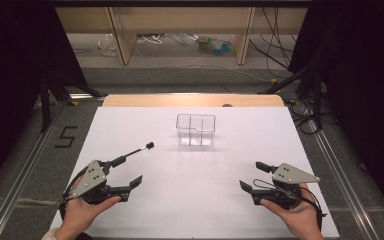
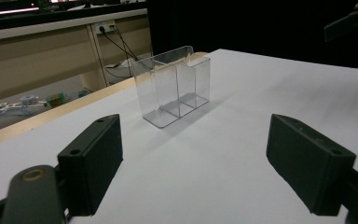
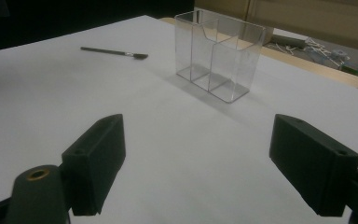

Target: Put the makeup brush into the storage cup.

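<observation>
Writing: a dark figure "5" (image 1: 66, 136) is marked on the floor, left of the table, beyond the left gripper.
Left gripper (image 1: 129, 172): jaws apart, nothing between them; held low over the white table top (image 1: 190, 200) at its near left.
Right gripper (image 1: 254, 176): jaws apart, nothing between them; held low at the near right.
Clear plastic organizer (image 1: 195, 130): upright, with compartments, ahead of both grippers and well apart from each; it lies between their lines of aim, toward the far middle.
Makeup brush (image 1: 139, 149): dark, slim, flat on the table just beyond the left gripper, its tip pointing toward the organizer; far left of the right gripper.
</observation>
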Motion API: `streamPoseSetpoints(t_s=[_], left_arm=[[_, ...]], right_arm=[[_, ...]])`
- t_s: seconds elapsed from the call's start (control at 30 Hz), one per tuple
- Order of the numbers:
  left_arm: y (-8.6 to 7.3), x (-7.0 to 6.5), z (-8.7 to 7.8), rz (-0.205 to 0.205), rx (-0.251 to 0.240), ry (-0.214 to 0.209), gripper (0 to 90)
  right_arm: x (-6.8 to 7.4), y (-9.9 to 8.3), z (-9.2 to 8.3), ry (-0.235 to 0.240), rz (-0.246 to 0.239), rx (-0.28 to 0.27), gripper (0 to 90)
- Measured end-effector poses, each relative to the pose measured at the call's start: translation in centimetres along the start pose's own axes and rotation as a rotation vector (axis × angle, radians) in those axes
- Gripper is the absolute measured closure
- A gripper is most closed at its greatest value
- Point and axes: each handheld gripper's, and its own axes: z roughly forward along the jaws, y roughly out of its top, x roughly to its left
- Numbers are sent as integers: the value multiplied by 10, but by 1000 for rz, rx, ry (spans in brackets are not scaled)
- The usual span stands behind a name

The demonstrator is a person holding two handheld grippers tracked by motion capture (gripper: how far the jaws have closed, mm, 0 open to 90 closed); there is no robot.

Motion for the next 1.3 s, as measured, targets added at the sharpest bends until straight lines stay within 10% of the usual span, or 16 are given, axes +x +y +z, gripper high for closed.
streamPoseSetpoints(t_s=[0.47, 0.97, 1.3], left_arm=[[13, 24, 18, 68, 143, 31, 199], [29, 65, 61, 66, 69, 82, 205], [29, 100, 91, 81, 133, 117, 205]], right_arm=[[0, 0, 2, -6, -9, 1, 196], [0, -1, 3, -9, -8, -9, 197], [0, -1, 3, -7, -7, -4, 196]])
